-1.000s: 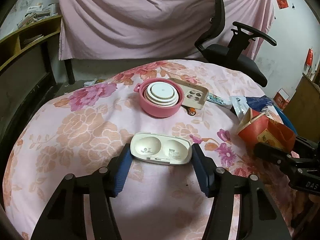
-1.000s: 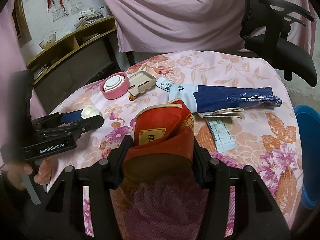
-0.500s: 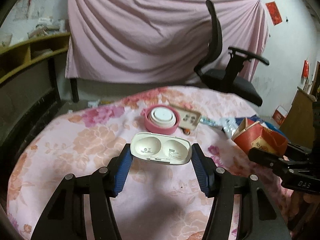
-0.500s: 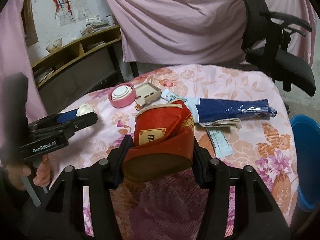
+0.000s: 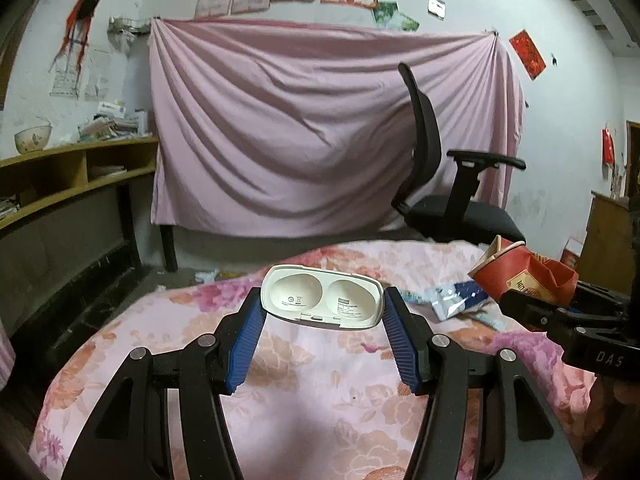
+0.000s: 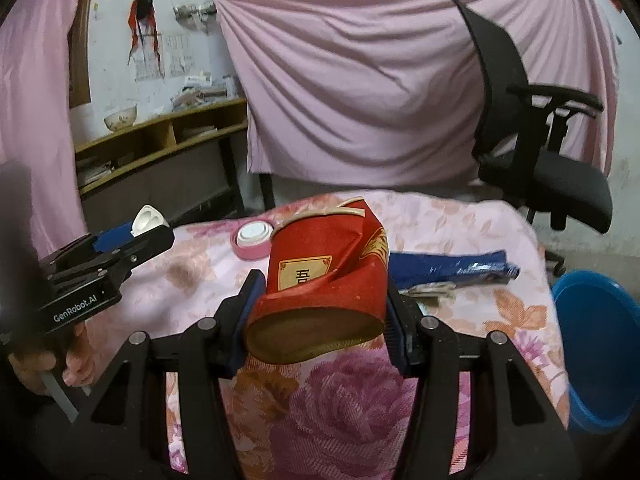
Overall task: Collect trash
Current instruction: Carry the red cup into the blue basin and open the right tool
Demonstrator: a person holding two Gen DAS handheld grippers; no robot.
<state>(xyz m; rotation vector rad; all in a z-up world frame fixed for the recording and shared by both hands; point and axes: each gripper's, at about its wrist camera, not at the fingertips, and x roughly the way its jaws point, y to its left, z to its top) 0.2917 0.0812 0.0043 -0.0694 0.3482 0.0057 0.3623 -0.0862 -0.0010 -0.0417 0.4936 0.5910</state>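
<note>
My left gripper (image 5: 322,312) is shut on a white two-cup plastic tray (image 5: 320,297) and holds it raised above the floral table; it also shows in the right wrist view (image 6: 146,220). My right gripper (image 6: 320,292) is shut on a crushed red paper cup (image 6: 324,276), lifted off the cloth; the cup shows in the left wrist view (image 5: 520,280) at the right. A blue plastic wrapper (image 6: 452,270) and a paper slip (image 6: 430,289) lie on the table behind the cup.
A blue bin (image 6: 600,344) stands right of the table. A pink round container with a white lid (image 6: 252,240) sits on the pink floral cloth (image 5: 320,392). A black office chair (image 6: 540,136) stands behind. Wooden shelves (image 5: 68,184) are at the left.
Both grippers have lifted upward with their loads; the white tray and the red cup are now clear of the table, and the views tilt up toward the wall.
</note>
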